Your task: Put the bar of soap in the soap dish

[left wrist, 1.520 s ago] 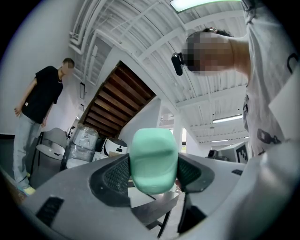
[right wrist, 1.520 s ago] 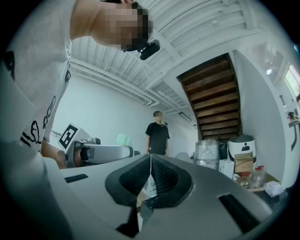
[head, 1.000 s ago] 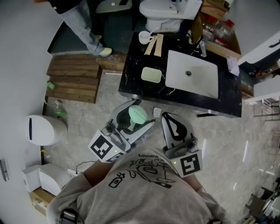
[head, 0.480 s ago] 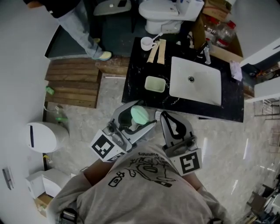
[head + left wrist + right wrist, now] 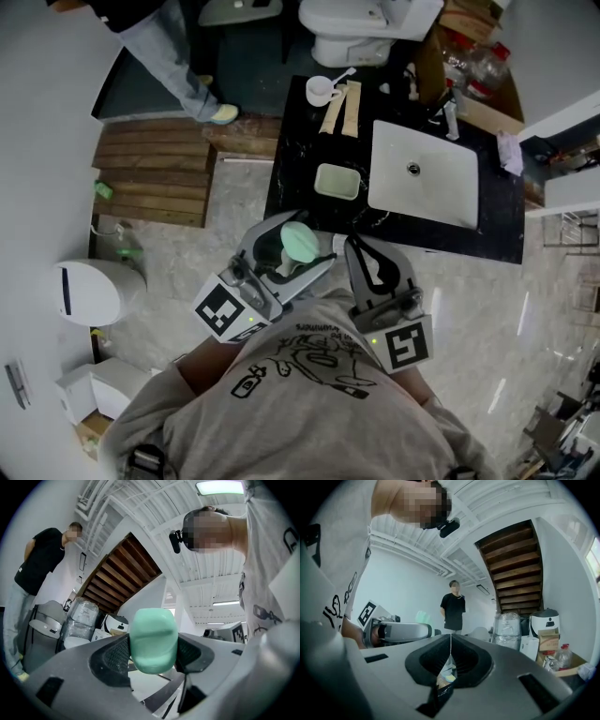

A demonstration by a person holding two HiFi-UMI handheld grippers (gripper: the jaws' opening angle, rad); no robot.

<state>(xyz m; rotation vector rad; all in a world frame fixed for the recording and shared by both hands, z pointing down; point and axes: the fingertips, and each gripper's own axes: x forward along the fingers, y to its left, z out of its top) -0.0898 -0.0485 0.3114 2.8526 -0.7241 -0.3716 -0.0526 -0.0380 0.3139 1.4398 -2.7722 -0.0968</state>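
Nearest the head camera, the wearer's grey printed shirt [image 5: 309,394] fills the bottom of the view, and both grippers are held out just in front of it, side by side. The left gripper [image 5: 298,247] is clamped on the bar of soap [image 5: 300,240]. In the left gripper view the pale green bar [image 5: 153,641] is pinched between the two ribbed pads [image 5: 115,656] and stands up above them. The right gripper [image 5: 360,251] is held just beside it. In its own view the right gripper [image 5: 450,653] is seen with its jaws pressed together at the tips and nothing between them.

Beyond the grippers a black counter [image 5: 292,155] is seen, standing on a pale marbled floor [image 5: 206,253]. The soap dish [image 5: 337,181], a light green rectangular tray, lies on the counter just left of a white sink [image 5: 422,173] and is empty. The soap is held in the air short of the counter's near edge, apart from the dish. Farther along the counter two wooden strips [image 5: 339,105] are laid beside a white cup [image 5: 322,91], from which what may be a toothbrush protrudes, though it is too small to be sure. Left of the counter a wooden slatted platform [image 5: 155,169] is seen. Farthest off, a white toilet [image 5: 361,28] and a standing person [image 5: 173,52] are visible.
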